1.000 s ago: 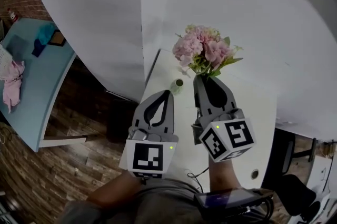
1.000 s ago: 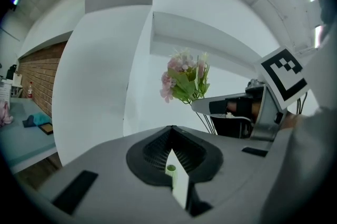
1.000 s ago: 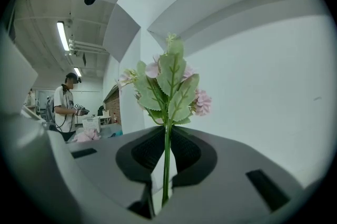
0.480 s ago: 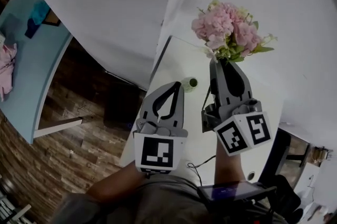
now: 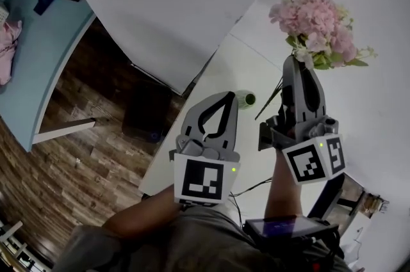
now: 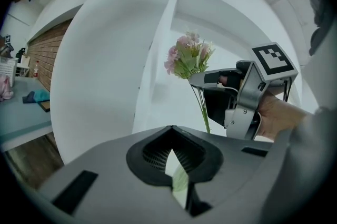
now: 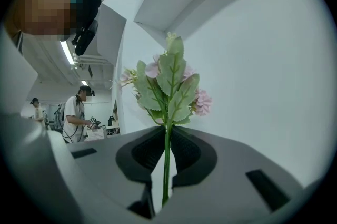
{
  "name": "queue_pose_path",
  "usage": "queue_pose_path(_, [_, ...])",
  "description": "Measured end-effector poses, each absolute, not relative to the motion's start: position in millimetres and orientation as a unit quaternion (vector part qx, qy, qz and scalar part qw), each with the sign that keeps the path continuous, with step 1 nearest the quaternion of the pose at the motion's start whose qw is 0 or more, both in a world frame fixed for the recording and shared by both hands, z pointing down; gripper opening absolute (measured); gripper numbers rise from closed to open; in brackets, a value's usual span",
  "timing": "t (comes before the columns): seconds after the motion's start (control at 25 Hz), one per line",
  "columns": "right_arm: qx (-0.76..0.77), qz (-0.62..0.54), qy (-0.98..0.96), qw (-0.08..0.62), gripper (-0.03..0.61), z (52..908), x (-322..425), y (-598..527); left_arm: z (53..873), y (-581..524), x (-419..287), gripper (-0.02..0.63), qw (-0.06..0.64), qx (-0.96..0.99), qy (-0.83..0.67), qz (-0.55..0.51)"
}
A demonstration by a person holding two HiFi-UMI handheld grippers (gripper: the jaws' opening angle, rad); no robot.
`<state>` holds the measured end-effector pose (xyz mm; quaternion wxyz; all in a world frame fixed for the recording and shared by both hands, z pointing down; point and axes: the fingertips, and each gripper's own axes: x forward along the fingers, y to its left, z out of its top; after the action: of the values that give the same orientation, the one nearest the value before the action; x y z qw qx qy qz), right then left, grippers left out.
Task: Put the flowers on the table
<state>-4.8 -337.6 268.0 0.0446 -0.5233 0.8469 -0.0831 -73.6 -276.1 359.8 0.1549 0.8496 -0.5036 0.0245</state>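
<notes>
A bunch of pink flowers [image 5: 317,21] with green leaves stands up out of my right gripper [image 5: 300,61], which is shut on the thin stems. In the right gripper view the stems [image 7: 167,159] run between the closed jaws of my right gripper [image 7: 167,129], with the leaves [image 7: 168,83] above. The flowers hang over the far part of the white table [image 5: 251,131]. My left gripper [image 5: 225,96] is shut and holds nothing, just left of a small green vase [image 5: 245,98] on the table. The left gripper view looks past my left gripper [image 6: 171,129] to the flowers [image 6: 188,58].
White walls close in behind and to the right of the table. To the left lie a wooden floor, a dark box [image 5: 150,114] and a light blue table [image 5: 38,40] with cloths. A cable [image 5: 248,189] lies near the table's front edge. People [image 7: 76,112] stand far off.
Both grippers and the flowers have shifted to the right in the head view, the flowers now nearer the right wall. The grip on the stems is unchanged.
</notes>
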Motion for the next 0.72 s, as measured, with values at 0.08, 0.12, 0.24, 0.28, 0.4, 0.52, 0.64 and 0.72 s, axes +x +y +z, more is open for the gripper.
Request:
queue_pose_path(0.08, [-0.519, -0.081, 0.85, 0.053, 0.035, 268.3, -5.4, -338.0, 363.7, -275.7, -75.8, 0.008, 0.155, 0.847, -0.508, 0.025])
queue_pose_path(0.12, [-0.517, -0.079, 0.85, 0.055, 0.035, 268.3, -5.6, -338.3, 365.2, -275.4, -76.9, 0.008, 0.156, 0.845, -0.51, 0.025])
queue_pose_path(0.24, [-0.514, -0.074, 0.852, 0.063, 0.035, 267.4, -6.6, -341.4, 370.2, -275.6, -80.1, 0.008, 0.159, 0.842, -0.515, 0.025])
queue_pose_path(0.28, [-0.512, -0.072, 0.853, 0.067, 0.035, 266.9, -7.0, -342.3, 372.7, -275.6, -80.6, 0.008, 0.16, 0.841, -0.516, 0.025])
queue_pose_path(0.4, [-0.507, -0.065, 0.856, 0.077, 0.035, 265.6, -9.3, -344.1, 378.6, -275.9, -80.3, 0.008, 0.16, 0.84, -0.517, 0.027])
queue_pose_path(0.52, [-0.503, -0.059, 0.859, 0.079, 0.035, 265.1, -9.6, -344.8, 378.6, -276.1, -77.6, 0.008, 0.159, 0.841, -0.516, 0.026])
queue_pose_path(0.64, [-0.503, -0.057, 0.859, 0.079, 0.035, 265.8, -6.2, -346.6, 376.7, -277.9, -76.5, 0.008, 0.16, 0.841, -0.516, 0.025])
queue_pose_path(0.72, [-0.503, -0.057, 0.858, 0.08, 0.035, 266.4, -5.3, -347.1, 376.3, -278.5, -77.6, 0.008, 0.161, 0.841, -0.516, 0.026])
